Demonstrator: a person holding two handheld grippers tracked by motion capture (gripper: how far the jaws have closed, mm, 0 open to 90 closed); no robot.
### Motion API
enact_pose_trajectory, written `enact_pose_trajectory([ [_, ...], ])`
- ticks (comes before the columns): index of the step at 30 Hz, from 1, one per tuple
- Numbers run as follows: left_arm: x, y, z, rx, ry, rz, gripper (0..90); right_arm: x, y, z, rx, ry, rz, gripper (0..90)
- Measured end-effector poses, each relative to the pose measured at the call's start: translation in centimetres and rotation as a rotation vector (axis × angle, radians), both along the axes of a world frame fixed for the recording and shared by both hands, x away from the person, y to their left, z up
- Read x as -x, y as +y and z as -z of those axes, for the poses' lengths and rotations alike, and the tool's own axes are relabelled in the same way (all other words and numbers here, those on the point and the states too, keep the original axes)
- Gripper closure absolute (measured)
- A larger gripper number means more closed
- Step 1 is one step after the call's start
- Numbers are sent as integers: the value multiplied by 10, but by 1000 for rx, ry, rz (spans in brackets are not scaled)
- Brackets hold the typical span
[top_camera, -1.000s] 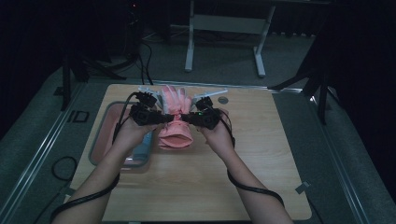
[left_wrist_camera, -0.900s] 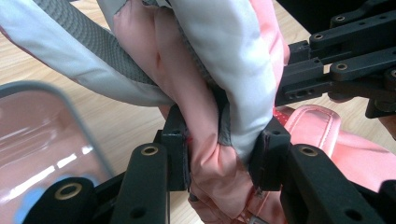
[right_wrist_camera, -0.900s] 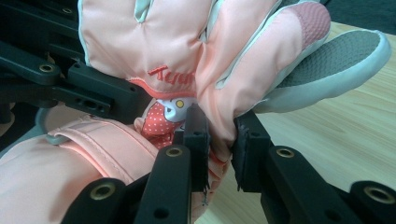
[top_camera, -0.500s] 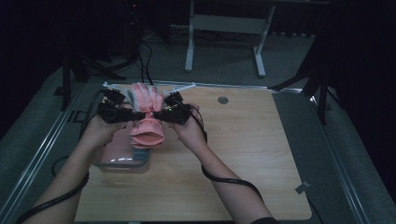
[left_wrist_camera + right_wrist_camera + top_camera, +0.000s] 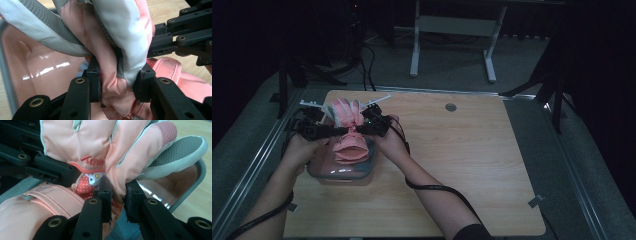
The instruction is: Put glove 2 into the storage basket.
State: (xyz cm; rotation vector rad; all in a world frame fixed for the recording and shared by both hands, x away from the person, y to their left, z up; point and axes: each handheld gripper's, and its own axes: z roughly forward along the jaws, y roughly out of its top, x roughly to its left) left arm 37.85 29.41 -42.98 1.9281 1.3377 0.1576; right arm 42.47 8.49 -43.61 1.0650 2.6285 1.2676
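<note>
Padded pink glove [image 5: 347, 131], soft and light (no slip risk), hangs over the tub [image 5: 318, 172] at 9 o'clock, left gripper [image 5: 120, 83] and right gripper [image 5: 117, 192] both pinching its bunched palm fabric.

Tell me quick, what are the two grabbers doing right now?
Left gripper: closed, pinching the pink glove.
Right gripper: closed on the same glove, over the pink bin.

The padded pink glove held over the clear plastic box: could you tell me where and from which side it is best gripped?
Grip the padded pink glove at its narrow middle, between fingers and cuff, one gripper from each side. The fabric bunches thin there, so the left gripper and right gripper each close fully on a fold above the clear plastic box.
</note>
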Motion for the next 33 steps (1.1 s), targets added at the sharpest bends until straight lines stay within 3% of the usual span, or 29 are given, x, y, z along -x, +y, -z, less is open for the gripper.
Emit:
enact_pose_trajectory([
  [3,-2,1,10,14,15,5,643,0,1,8,26,-7,-1,773],
  [4,-3,1,20,28,38,2,642,0,2,15,41,4,5,773],
  [9,-3,-1,36,22,66,-6,640,0,4,31,78,22,8,771],
  [11,-4,-1,45,29,95,-9,638,0,6,39,103,32,5,767],
  [19,-5,-1,51,8,120,-24,597,-1,10,48,133,54,1,749],
  [23,-7,0,55,-6,133,-71,529,-3,11,49,136,59,7,702],
  [28,-8,0,56,-62,127,-114,515,-7,6,44,101,57,4,592],
  [30,-9,-3,56,-75,104,-118,500,-7,-1,32,24,43,-20,482],
  [33,-8,-7,54,-105,78,-129,457,-4,-5,25,6,22,-33,458],
])
